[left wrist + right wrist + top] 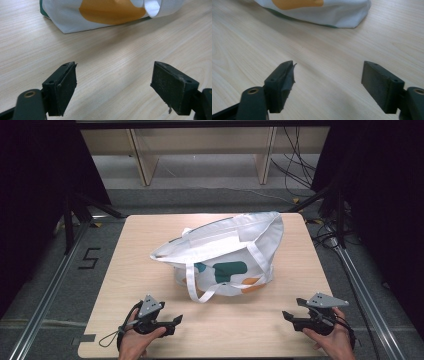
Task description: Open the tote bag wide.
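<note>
A tote bag lies on the table at the frame's centre, its mouth toward the upper right and a handle loop trailing toward the lower edge. Below it, well apart, sit the left gripper at lower left and the right gripper at lower right — both over bare tabletop.

One white tote bag lies ahead of both tools, on one desk. Two hand-held grippers: the left hand-held gripper, the right hand-held gripper. The bag has two straps.
</note>
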Demonstrator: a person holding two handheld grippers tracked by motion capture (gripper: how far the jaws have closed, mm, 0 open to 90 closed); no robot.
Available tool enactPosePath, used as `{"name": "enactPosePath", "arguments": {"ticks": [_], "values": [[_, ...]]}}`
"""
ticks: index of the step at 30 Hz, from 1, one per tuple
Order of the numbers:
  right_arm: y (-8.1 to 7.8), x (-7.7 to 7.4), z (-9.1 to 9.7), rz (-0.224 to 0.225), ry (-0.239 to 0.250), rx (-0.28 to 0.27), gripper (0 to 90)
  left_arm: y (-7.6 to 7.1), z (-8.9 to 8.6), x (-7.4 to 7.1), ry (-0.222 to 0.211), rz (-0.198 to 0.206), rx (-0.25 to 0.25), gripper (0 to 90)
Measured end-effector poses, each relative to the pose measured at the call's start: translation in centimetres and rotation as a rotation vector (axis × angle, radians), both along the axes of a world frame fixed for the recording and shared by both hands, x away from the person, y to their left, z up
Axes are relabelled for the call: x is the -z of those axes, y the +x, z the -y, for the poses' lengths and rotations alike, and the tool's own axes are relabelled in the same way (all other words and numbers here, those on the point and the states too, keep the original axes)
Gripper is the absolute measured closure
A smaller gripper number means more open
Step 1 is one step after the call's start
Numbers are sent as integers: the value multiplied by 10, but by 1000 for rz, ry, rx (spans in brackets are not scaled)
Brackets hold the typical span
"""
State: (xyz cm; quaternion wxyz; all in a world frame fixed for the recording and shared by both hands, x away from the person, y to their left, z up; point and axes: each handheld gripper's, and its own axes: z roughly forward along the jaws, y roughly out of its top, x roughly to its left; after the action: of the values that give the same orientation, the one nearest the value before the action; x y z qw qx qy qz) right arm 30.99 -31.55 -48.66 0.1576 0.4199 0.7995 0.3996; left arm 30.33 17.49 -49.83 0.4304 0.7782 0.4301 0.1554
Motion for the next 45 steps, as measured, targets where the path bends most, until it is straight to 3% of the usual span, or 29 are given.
{"name": "enactPosePath", "arguments": {"ticks": [1, 2, 4, 5, 7, 8, 10, 12, 13, 14, 16, 17, 18, 19, 20, 22, 26, 27, 28, 29, 30, 33, 34, 36, 39, 41, 42, 43, 45], "values": [[2, -1, 2, 22, -18, -7, 295, 0, 0, 0, 1, 0, -1, 197], [0, -1, 0, -4, 2, 2, 311, 0, 0, 0, 2, 6, 3, 201], [2, -2, 3, 34, -36, -9, 327, 0, 1, 1, 4, 17, -3, 212], [1, -3, 1, -3, -5, 3, 363, -1, 1, 1, 5, 14, -10, 249], [1, -3, 1, -5, 1, -8, 388, 0, -1, 0, 38, 8, 8, 279], [3, -3, 2, 14, -11, -32, 425, -1, -2, -1, 47, 5, 24, 322], [2, -7, 1, 8, -20, -24, 490, -1, -3, -1, 50, 10, 40, 444], [3, -9, 0, 15, -20, -51, 556, -2, 0, 1, 28, 13, 19, 570], [7, -9, 2, 41, -42, -92, 589, -2, -2, 1, 52, 8, 35, 608], [6, -10, 0, 37, -34, -77, 633, -2, -3, 0, 67, 3, 48, 666], [9, -13, 1, 69, -62, -116, 765, -2, -2, -2, 57, 10, 46, 763], [8, -16, 0, 67, -43, -115, 822, -2, -1, -3, 46, 18, 40, 800], [10, -20, 1, 91, -48, -130, 865, -1, -4, -6, 71, 29, 59, 832], [10, -24, 0, 84, -32, -121, 890, 0, -2, -7, 36, 32, 47, 858], [15, -34, 0, 129, -17, -131, 900, 0, -2, -9, 36, 22, 51, 891], [18, -39, -1, 133, -11, -137, 900, 3, -1, -13, -1, 25, 58, 893], [32, -69, -7, 200, 1, -151, 900, 9, 0, -32, -35, 45, 79, 895], [41, -86, -11, 234, -8, -169, 900, 15, 0, -45, -28, 61, 87, 895], [41, -86, -11, 234, -8, -169, 900, 15, 0, -45, -28, 61, 87, 894], [48, -101, -19, 236, 0, -170, 900, 21, 0, -58, -46, 67, 91, 895], [48, -101, -19, 236, 0, -170, 900, 21, 0, -58, -46, 67, 91, 895], [59, -123, -30, 254, -3, -191, 900, 30, 0, -78, -43, 78, 106, 895], [65, -130, -32, 283, -14, -212, 900, 34, -1, -83, -48, 82, 114, 894], [73, -150, -43, 259, -1, -214, 900, 42, -2, -95, -46, 86, 112, 894], [81, -163, -50, 264, -22, -235, 900, 52, -1, -108, -62, 77, 111, 895], [90, -177, -62, 270, -34, -241, 900, 59, 0, -114, -40, 78, 118, 894], [90, -177, -62, 270, -34, -241, 900, 62, 1, -117, -35, 75, 114, 894], [97, -186, -68, 268, -44, -254, 900, 68, 1, -122, -56, 72, 112, 894], [100, -189, -71, 270, -42, -256, 900, 71, 1, -125, -48, 79, 114, 894]]}}
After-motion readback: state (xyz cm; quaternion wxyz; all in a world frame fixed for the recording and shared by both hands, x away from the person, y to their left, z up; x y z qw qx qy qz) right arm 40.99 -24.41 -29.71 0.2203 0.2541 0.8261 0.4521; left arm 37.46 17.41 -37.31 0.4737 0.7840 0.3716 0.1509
